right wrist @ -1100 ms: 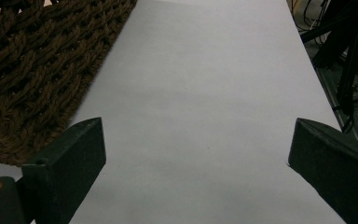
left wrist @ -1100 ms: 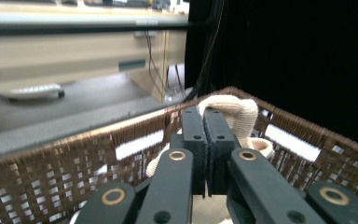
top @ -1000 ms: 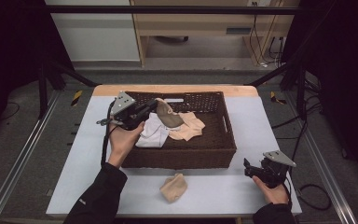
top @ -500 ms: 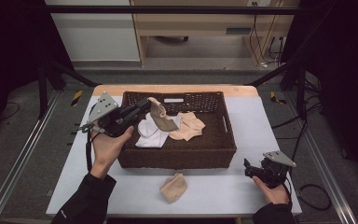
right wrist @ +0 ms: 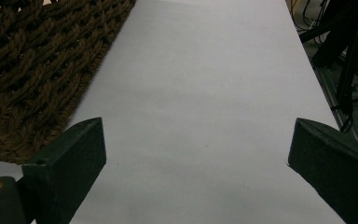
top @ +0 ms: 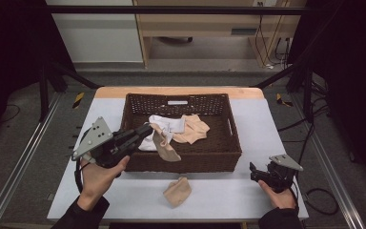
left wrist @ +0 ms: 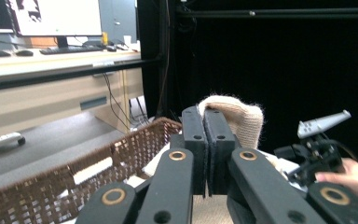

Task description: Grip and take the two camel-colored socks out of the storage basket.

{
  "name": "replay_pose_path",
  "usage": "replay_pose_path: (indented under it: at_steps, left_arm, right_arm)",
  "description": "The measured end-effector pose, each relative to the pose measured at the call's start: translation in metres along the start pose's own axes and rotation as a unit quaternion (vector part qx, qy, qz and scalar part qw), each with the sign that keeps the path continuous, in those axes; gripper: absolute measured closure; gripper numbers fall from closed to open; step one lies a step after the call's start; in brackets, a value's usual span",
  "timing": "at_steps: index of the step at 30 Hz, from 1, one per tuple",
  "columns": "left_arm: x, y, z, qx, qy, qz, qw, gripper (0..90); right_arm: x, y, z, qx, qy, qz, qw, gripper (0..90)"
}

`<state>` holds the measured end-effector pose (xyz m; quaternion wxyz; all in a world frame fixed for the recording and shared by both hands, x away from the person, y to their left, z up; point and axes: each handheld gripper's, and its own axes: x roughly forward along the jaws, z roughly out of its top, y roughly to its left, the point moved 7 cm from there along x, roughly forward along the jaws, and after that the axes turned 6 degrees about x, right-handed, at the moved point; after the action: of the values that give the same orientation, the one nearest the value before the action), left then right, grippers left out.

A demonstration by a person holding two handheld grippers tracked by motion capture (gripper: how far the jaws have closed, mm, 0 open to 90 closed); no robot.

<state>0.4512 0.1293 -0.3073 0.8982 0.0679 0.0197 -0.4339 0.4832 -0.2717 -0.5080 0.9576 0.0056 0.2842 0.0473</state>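
A beige sock (top: 164,145) hangs over the wicker basket's (top: 233,143) front left part, pinched between the left gripper's (top: 145,133) closed jaws. Another beige sock (top: 177,191) lies on the bench (top: 228,191). The right gripper (top: 255,172) rests there, jaws wide apart.

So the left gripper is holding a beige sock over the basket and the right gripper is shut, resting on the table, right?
Not quite: the right gripper is open, its jaws wide apart over bare table in the right gripper view. The left gripper does hold the beige sock over the basket.
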Motion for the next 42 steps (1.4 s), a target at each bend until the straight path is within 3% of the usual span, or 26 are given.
replay_pose_path:
  at_steps: [4,8,9,10,11,14,17,18,21,22,25,26,27,28,29,30,33,38,40,42]
  left_arm:
    - [-0.008,-0.006,-0.013,-0.003,0.008,-0.006,0.9999,88.3]
    - [-0.014,-0.013,-0.033,0.002,0.037,-0.009,0.9993,88.2]
    - [-0.016,-0.017,-0.047,0.002,0.056,-0.012,0.9984,88.2]
    - [-0.016,-0.017,-0.047,0.002,0.056,-0.012,0.9984,88.2]
    - [-0.017,-0.018,-0.06,-0.002,0.072,-0.013,0.9974,88.2]
    - [-0.018,-0.018,-0.073,-0.005,0.088,-0.011,0.9961,88.2]
    - [-0.018,-0.018,-0.1,-0.016,0.12,-0.011,0.9926,88.2]
    - [-0.018,-0.018,-0.1,-0.016,0.12,-0.011,0.9926,88.2]
    - [-0.014,-0.019,-0.124,-0.025,0.148,-0.013,0.9885,88.1]
    - [-0.014,-0.019,-0.124,-0.025,0.148,-0.013,0.9885,88.1]
    - [-0.011,-0.02,-0.148,-0.042,0.177,-0.016,0.9831,87.9]
    - [-0.011,-0.02,-0.148,-0.042,0.177,-0.016,0.9831,87.8]
    - [-0.009,-0.02,-0.162,-0.05,0.195,-0.014,0.9795,87.7]
    - [-0.009,-0.02,-0.162,-0.05,0.195,-0.014,0.9795,87.6]
    - [-0.008,-0.018,-0.176,-0.053,0.214,-0.011,0.9754,87.5]
    - [-0.008,-0.018,-0.182,-0.055,0.224,-0.008,0.973,87.2]
    - [-0.008,-0.014,-0.195,-0.063,0.24,-0.003,0.9689,82.6]
    - [-0.01,-0.01,-0.202,-0.069,0.237,0.007,0.9689,64.6]
    - [-0.012,-0.008,-0.202,-0.073,0.231,0.016,0.9701,55.6]
    - [-0.018,-0.001,-0.2,-0.076,0.213,0.034,0.9735,47.6]
  right_arm:
    - [0.0,0.0,0.0,0.0,-0.001,0.0,1.0,4.4]
    - [0.0,0.0,0.0,-0.001,0.0,0.0,1.0,4.5]
    - [0.0,0.0,0.0,-0.001,0.001,0.0,1.0,4.5]
    - [0.0,0.0,0.0,-0.001,0.001,0.0,1.0,4.5]
    - [-0.001,0.0,0.0,-0.001,0.001,0.0,1.0,4.5]
    - [-0.001,0.0,0.0,-0.001,0.0,0.0,1.0,4.5]
    - [0.0,0.0,-0.001,-0.003,0.002,-0.001,1.0,4.5]
    - [0.0,0.0,-0.001,-0.002,0.002,-0.001,1.0,4.5]
    - [0.0,0.0,-0.001,-0.001,0.003,0.0,1.0,4.6]
    - [0.0,0.0,-0.001,-0.001,0.003,0.0,1.0,4.6]
    - [0.0,0.001,-0.002,-0.003,0.007,0.001,1.0,4.6]
    - [0.0,0.001,-0.002,-0.003,0.007,0.001,1.0,4.6]
    - [0.0,0.001,-0.002,-0.004,0.007,0.001,1.0,4.6]
    - [0.0,0.001,-0.002,-0.004,0.007,0.001,1.0,4.6]
    - [0.001,0.001,-0.002,-0.005,0.008,0.001,1.0,4.6]
    - [0.001,0.002,-0.002,-0.004,0.008,0.002,1.0,4.5]
    - [0.001,0.002,-0.002,-0.005,0.009,0.002,0.9999,4.6]
    - [0.001,0.002,-0.002,-0.007,0.011,0.003,0.9999,4.6]
    - [0.001,0.002,-0.002,-0.005,0.01,0.003,0.9999,4.6]
    - [0.001,0.002,-0.002,-0.005,0.009,0.003,0.9999,4.6]
